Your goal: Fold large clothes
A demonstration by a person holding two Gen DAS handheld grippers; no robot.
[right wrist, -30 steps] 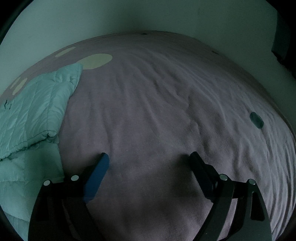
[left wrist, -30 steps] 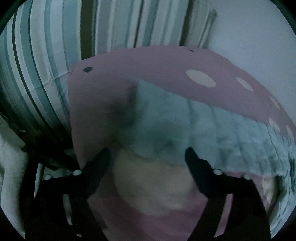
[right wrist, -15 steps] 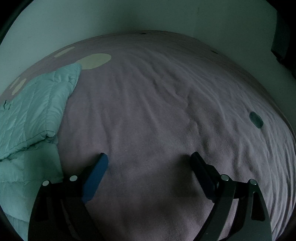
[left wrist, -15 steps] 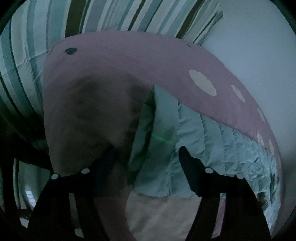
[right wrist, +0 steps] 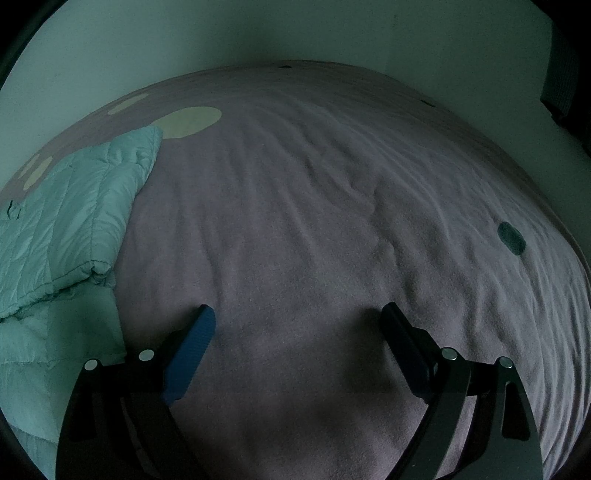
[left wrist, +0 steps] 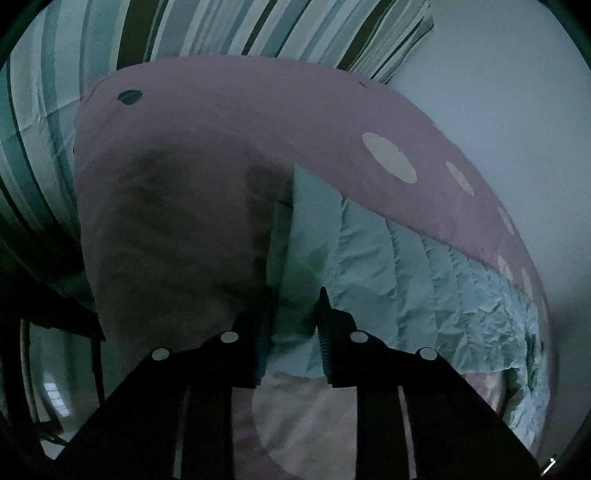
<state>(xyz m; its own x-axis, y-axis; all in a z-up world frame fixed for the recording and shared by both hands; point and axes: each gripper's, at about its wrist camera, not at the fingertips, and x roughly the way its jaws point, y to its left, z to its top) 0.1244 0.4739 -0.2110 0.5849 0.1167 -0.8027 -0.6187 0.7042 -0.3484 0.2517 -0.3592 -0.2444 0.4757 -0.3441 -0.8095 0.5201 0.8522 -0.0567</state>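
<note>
The mint quilted jacket [left wrist: 388, 273] lies on the bed's mauve spotted blanket [left wrist: 229, 122], near its edge. Its long axis runs away from the left tongs [left wrist: 293, 314] toward the far right, alongside the pale wall [left wrist: 517, 110]. Those tongs are closing on the jacket's near corner, the fabric bunched between the two dark fingers [left wrist: 325, 332]. The right tongs [right wrist: 295, 325] hang wide apart over bare blanket, gripping nothing, with the jacket lying off to their left.

One quilted jacket [left wrist: 388, 266] – one spotted blanket [right wrist: 314, 229] – one striped pillow [left wrist: 221, 29].
</note>
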